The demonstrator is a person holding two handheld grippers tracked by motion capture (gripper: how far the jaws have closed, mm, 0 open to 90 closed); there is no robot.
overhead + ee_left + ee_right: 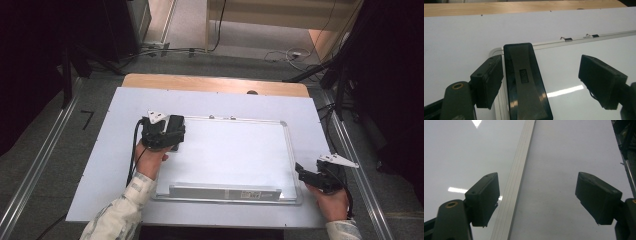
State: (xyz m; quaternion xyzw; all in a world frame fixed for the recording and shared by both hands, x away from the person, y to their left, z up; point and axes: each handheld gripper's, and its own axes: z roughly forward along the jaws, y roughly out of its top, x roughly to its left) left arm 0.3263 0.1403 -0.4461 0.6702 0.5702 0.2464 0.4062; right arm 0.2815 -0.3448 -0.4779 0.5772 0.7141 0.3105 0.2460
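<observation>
A whiteboard (235, 155) with a silver frame lies flat on the table. On its far left corner rests a black oblong eraser (524, 82) with a grey top. My left gripper (167, 131) is over that corner and stands open around the eraser (176, 121). In the left gripper view (541, 60) the left pad (487, 80) sits close beside the eraser, while a wide gap separates it from the right pad (600, 80). My right gripper (306, 174) hovers at the board's right edge, open. Between its fingers (537, 176) there is just the frame strip (521, 170).
A white sheet (100, 165) covers the wooden table (215, 82) under the board. A grey pen tray (225, 191) runs along the board's near edge. Two small hanger clips (567, 39) sit on its far edge. Cables and dark stands lie on the floor beyond.
</observation>
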